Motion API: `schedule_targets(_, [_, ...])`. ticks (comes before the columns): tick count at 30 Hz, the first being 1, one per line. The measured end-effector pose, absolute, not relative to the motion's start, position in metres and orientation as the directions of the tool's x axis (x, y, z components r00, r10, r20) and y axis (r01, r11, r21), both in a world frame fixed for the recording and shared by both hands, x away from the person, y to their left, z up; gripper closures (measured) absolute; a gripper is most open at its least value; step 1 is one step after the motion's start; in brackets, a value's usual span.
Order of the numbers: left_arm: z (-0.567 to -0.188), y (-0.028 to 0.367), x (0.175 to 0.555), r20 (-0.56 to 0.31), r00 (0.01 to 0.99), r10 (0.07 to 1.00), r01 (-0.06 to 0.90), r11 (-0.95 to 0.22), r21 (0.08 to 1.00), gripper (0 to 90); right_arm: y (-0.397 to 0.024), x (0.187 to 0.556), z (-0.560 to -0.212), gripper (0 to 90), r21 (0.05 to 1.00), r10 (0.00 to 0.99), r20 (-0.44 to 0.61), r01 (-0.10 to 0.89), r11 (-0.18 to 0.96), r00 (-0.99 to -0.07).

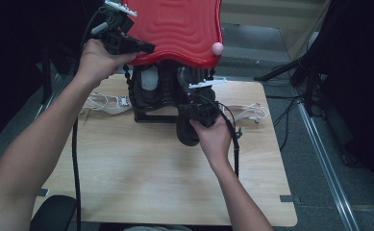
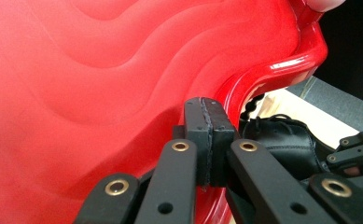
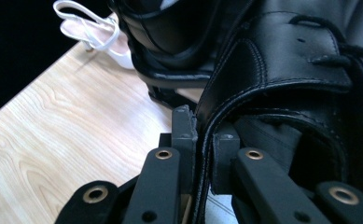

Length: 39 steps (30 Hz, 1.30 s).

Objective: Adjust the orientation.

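Pinching black shoe (image 3: 282, 60) collar, right hand-held gripper (image 3: 205, 135); high view hides pinch.

two shoes (image 1: 148, 94) stand at the table's (image 1: 141, 178) far edge under a raised tray (image 1: 180, 29); sandals (image 1: 105, 102) lie left and right (image 1: 251, 111) of them.

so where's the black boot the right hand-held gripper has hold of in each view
High view: the black boot is at centre, under the right hand-held gripper.
Left gripper view: a black boot lies at lower right, below the red tray; which boot, I cannot tell.
Right gripper view: it takes up the right half, collar edge between the jaws.
Shared landmark: the wooden table.
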<state>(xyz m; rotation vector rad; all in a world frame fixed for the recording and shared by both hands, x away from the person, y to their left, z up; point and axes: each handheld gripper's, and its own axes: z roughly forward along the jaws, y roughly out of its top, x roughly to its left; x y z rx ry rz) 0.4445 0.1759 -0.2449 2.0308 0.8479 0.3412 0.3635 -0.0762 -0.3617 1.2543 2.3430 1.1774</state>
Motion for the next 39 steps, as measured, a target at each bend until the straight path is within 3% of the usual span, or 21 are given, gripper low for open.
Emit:
schedule_targets(10, [-0.245, 0.177, 0.444, -0.056, 0.736, 0.674, 0.419, -0.389, 0.82, 90.0, -0.057, 0.371, -0.37, 84.9, 0.773, 0.806, 0.083, 0.548, 0.319, -0.586])
schedule_targets(20, [-0.245, 0.18, 0.447, -0.064, 0.737, 0.673, 0.429, -0.393, 0.814, 90.0, -0.058, 0.397, -0.368, 85.6, 0.795, 0.822, 0.12, 0.549, 0.256, -0.557])
schedule_targets(31, [-0.245, 0.18, 0.446, -0.057, 0.737, 0.674, 0.422, -0.393, 0.817, 90.0, -0.038, 0.416, -0.378, 84.7, 0.825, 0.857, 0.007, 0.487, 0.286, -0.515])
schedule_targets(39, [-0.245, 0.179, 0.445, -0.045, 0.734, 0.678, 0.421, -0.402, 0.813, 90.0, -0.038, 0.42, -0.385, 76.0, 0.811, 0.853, 0.034, 0.512, 0.281, -0.522])
